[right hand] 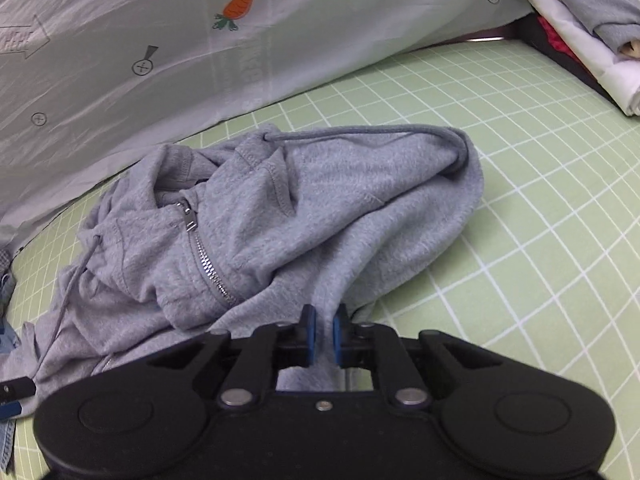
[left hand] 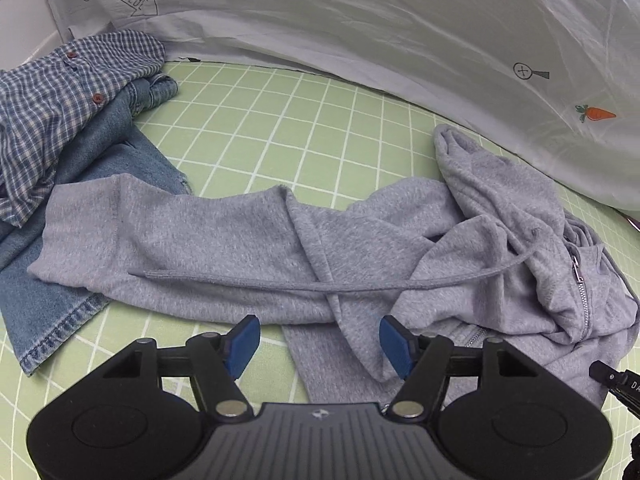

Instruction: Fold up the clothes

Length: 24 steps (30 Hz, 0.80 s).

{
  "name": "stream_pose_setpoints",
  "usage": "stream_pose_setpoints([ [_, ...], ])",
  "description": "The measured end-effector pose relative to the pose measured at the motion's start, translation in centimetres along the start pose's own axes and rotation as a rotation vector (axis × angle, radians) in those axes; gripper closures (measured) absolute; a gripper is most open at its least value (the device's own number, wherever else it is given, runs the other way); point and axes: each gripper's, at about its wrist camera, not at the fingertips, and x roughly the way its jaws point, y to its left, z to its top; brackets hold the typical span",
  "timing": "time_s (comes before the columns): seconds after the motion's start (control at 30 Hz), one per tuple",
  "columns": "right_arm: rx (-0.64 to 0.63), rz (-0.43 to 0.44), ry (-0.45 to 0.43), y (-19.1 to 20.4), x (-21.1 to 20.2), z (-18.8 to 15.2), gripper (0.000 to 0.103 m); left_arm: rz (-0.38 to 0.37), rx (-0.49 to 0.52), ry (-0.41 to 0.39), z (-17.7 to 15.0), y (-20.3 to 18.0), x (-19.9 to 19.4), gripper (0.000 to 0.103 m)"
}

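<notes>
Left gripper low over grey hoodie, fingers spread, holding nothing. Right gripper pinches hoodie fold near zipper.

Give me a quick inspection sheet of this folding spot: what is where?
Surface: green grid mat.
Job's things: grey zip hoodie crumpled, sleeve stretched out, drawstring trailing across it.
Clutter: checked shirt piled on denim garment; folded stack at far corner.
Grippers: left gripper open above the hoodie; right gripper pinching a hoodie fold.
Cables: nothing seen.
Surroundings: white printed sheet with carrot.
</notes>
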Motion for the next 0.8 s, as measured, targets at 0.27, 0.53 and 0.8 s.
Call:
stream_pose_setpoints([
  [0.27,-0.108,-0.209,-0.275,-9.6,-6.8,6.3,0.098,0.025,-0.001,-0.048,-2.5,-3.1,-3.6,0.036],
  [0.53,-0.051,-0.334,-0.226,-17.7,-4.8,11.2,0.053,0.066,-0.043,-0.041,-2.8,-5.6,-1.6,0.035],
  [0.8,-0.064,-0.124,-0.023,-10.8,1.9,5.9,0.028,0.086,-0.03,0.054,-0.8,-5.5,3.3,0.034],
])
